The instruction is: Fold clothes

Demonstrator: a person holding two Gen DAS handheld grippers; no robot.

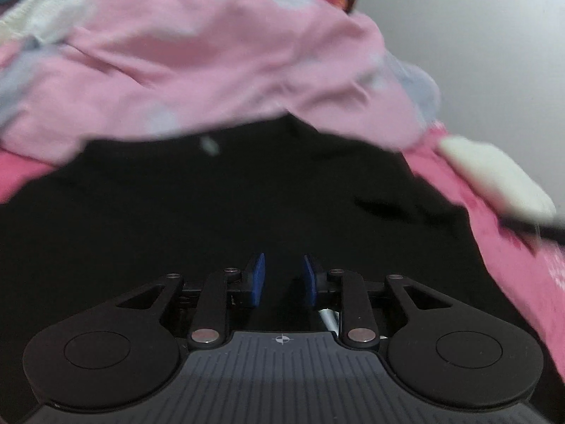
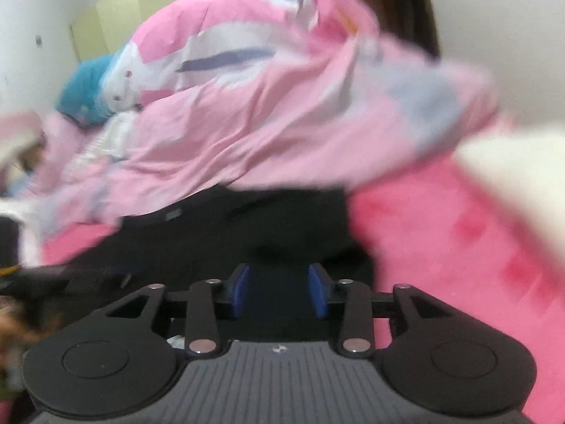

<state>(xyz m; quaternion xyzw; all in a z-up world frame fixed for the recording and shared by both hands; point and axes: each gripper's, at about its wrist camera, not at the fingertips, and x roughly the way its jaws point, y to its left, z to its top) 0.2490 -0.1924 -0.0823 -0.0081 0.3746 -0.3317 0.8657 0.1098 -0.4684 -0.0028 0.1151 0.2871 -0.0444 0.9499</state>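
Black garment (image 1: 247, 194) lies spread on the pink bed (image 2: 459, 247), its far edge under a rumpled pink quilt (image 1: 212, 70); both the left claw (image 1: 281, 281) and right claw (image 2: 279, 289) hover partly open, empty. Folding looks unfinished.

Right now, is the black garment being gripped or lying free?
Lying free. The black garment lies on the pink bedding; both the left hand-held gripper and right hand-held gripper stand open, nothing between the pads.
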